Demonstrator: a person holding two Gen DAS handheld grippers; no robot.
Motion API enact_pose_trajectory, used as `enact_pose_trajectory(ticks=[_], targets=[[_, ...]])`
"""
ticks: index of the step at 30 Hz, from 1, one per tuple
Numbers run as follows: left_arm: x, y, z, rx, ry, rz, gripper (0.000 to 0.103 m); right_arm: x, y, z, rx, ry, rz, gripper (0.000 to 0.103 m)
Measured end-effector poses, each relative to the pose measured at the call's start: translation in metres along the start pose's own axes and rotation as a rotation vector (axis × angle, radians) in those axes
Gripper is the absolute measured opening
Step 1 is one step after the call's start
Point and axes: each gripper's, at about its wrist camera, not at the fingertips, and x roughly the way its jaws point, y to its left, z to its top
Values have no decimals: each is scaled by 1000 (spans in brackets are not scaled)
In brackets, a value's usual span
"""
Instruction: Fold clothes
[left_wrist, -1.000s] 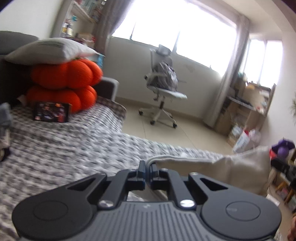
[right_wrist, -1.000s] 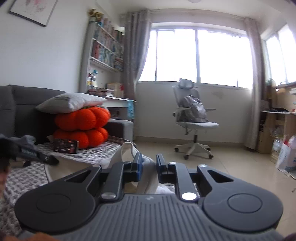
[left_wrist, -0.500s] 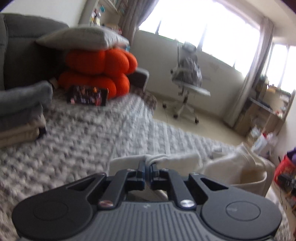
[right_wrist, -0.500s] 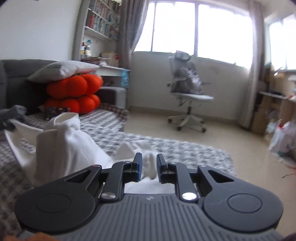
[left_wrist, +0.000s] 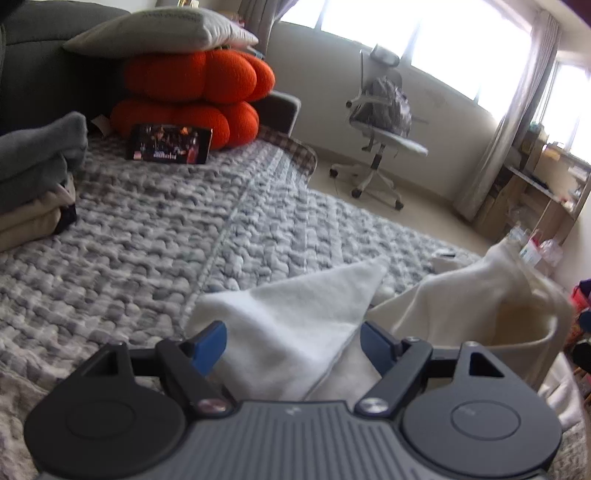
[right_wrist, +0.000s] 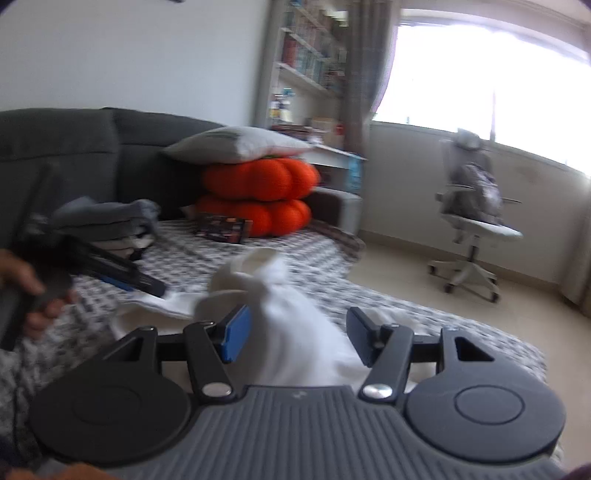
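Note:
A white fleece garment (left_wrist: 303, 317) lies bunched on the grey-and-white blanket (left_wrist: 147, 236). One pointed flap runs forward between the blue pads of my left gripper (left_wrist: 293, 341). Those jaws are opening, and the pads stand clear of the cloth on both sides. In the right wrist view the same white garment (right_wrist: 291, 325) rises in a loose hump between the jaws of my right gripper (right_wrist: 295, 332), which are also opening with the pads off the cloth. The left gripper (right_wrist: 122, 277), held by a hand (right_wrist: 33, 295), shows at the left, low over the garment's edge.
A stack of folded grey and cream clothes (left_wrist: 33, 177) sits at the left of the blanket. Two orange cushions (left_wrist: 192, 92) under a grey pillow and a dark box (left_wrist: 170, 147) stand at the back. An office chair (left_wrist: 384, 122) is on the floor beyond.
Both grippers were shut on the white garment and have opened, letting it drop onto the blanket. The left gripper has sunk toward the blanket; the right view has swung left.

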Motion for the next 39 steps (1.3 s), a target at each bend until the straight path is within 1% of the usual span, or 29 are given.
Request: enact_pose_trajectory(ticks=[3,5,6,7,10,11,13,14,15,16,18,19,20,21,22,23,25,26,28,29,33,35,37,39], targets=[[9,-6,-5,24,16,32,81,16,12,0,-64,32,38,62],[13,-11,-9,48,20,51,81,28,16,-3,-86,75,38,48],[16,-13,-12,61,28,55,83,30,15,-4,-81,78,25,35],[19,-13,-13,68,38,56,85,31,13,-4,-71,76,8,24],[21,-13,-17,92,36,68,85,33,6,-4,-41,68,-43,16],[21,-13,-17,101,32,72,85,34,4,-5,-30,65,-59,15],[22,-15,-18,114,28,77,84,28,-4,3,9,20,-104,9],[22,-15,-19,118,26,81,83,24,-9,7,29,-1,-133,9],[22,-15,-19,121,24,85,80,21,-15,11,48,-21,-163,9],[22,-15,-19,120,21,87,71,17,-20,15,67,-41,-192,9],[21,-13,-18,100,12,84,58,12,-31,21,94,-59,-236,9],[20,-10,-17,83,9,74,52,12,-35,21,98,-55,-247,9],[19,-8,-16,67,6,66,47,13,-38,21,100,-47,-255,9],[19,-6,-15,53,6,63,37,13,-39,20,94,-42,-265,9],[18,-3,-14,40,6,59,29,13,-40,19,86,-37,-275,9],[18,-1,-14,31,6,50,27,14,-40,17,78,-33,-286,9],[17,3,-12,14,6,32,16,10,-43,17,97,-50,-308,9],[16,4,-12,12,5,25,15,8,-45,18,106,-64,-315,9],[14,4,-10,7,-1,-4,9,5,-43,22,73,-92,-354,9],[12,3,-8,3,-7,-18,9,2,-41,24,45,-107,-382,9],[1,0,3,-15,-62,-64,8,-19,-37,37,-31,-223,-448,8],[-5,-1,10,-28,-90,-85,8,-30,-40,44,-45,-269,-475,8],[-6,-2,17,-42,-99,-100,8,-39,-46,49,-53,-308,-493,8],[-4,-6,19,-39,-98,-96,8,-45,-54,51,-48,-321,-495,8]])
